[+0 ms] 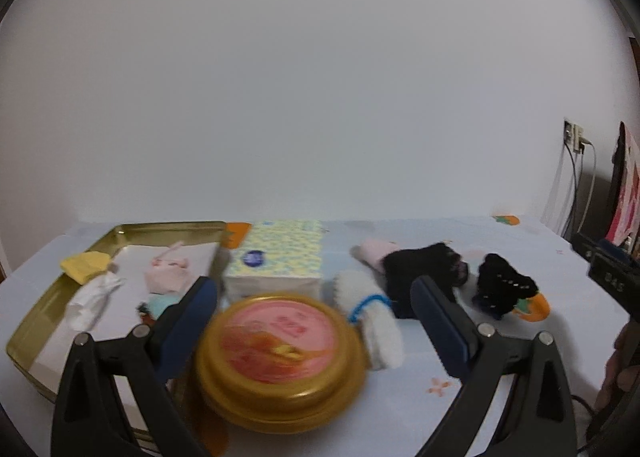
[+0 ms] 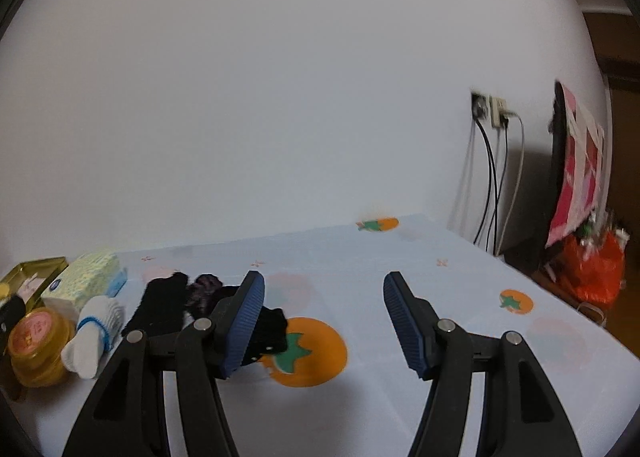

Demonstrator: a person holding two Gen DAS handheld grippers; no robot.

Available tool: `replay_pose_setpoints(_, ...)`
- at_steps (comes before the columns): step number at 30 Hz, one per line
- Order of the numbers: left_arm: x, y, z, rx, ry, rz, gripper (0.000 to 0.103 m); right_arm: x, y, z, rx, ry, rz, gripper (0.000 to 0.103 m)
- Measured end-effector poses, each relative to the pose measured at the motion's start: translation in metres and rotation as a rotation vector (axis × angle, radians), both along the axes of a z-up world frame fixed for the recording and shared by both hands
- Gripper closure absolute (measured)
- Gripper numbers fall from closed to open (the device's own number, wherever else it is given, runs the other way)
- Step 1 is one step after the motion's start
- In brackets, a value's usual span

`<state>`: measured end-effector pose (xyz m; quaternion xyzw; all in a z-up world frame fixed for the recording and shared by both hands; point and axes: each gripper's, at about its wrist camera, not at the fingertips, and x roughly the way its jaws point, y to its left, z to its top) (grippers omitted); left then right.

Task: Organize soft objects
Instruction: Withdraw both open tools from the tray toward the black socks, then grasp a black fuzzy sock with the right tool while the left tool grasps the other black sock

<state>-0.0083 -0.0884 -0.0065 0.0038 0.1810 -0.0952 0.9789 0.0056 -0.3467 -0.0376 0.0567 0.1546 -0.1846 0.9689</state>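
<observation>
- Progress is judged as partial: inside the gold tin tray (image 1: 36, 331) a pink folded cloth (image 1: 167, 275), a yellow piece (image 1: 85, 265), a white crumpled piece (image 1: 93, 299) and a pale blue item (image 1: 166, 303) are already gathered.
- Outside the tray, to its right, a tissue pack (image 1: 276, 257) and a round gold tin with a pink lid (image 1: 280, 361) are seen; neither is held.
- Further right of the tray, still on the desk (image 2: 440, 297), a white sock with a blue band (image 1: 370, 321), a pink roll (image 1: 376, 253), a black sock (image 1: 424, 275) and a second black bundle (image 1: 502, 287) are left to be sorted.
- The left tongs (image 1: 316, 321) are spread wide and empty, with the round tin between them but untouched.
- The right tongs (image 2: 324, 317) are likewise held apart with nothing gripped, well right of the tray, the black bundle lying behind the left finger.
- Roughly half the soft pieces are judged to remain.
</observation>
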Motion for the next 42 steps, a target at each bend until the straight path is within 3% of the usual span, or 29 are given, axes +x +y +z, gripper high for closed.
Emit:
replay_pose_setpoints(7, -0.002, -0.030, -0.001, 0.044, 0.008, -0.036, 0.004, 0.043, 0.007, -0.009, 0.061, 0.126, 0.163, 0.039)
replay_pose_setpoints(13, 0.011, -0.032, -0.004, 0.048, 0.074, -0.010, 0.004, 0.096, 0.020, -0.029, 0.085, 0.348, 0.235, 0.039)
replay_pose_setpoints(20, 0.022, -0.045, -0.009, 0.066, 0.121, -0.017, 0.004, 0.111, 0.019, -0.041, 0.114, 0.437, 0.297, 0.041)
replay_pose_setpoints(27, 0.030, -0.058, -0.008, 0.037, 0.114, -0.044, 0.004, 0.101, 0.016, -0.038, 0.124, 0.411, 0.322, 0.057)
replay_pose_setpoints(30, 0.041, -0.070, -0.005, 0.036, 0.123, -0.056, 0.004, 0.084, 0.003, -0.023, 0.173, 0.289, 0.291, 0.059)
replay_pose_setpoints(35, 0.068, -0.102, -0.003, 0.096, 0.158, -0.062, 0.004, 0.060, -0.016, 0.001, 0.151, 0.093, 0.180, 0.059)
replay_pose_setpoints(42, 0.111, -0.143, -0.030, 0.235, 0.303, -0.061, 0.010, 0.056, -0.020, 0.008, 0.159, 0.045, 0.150, 0.059)
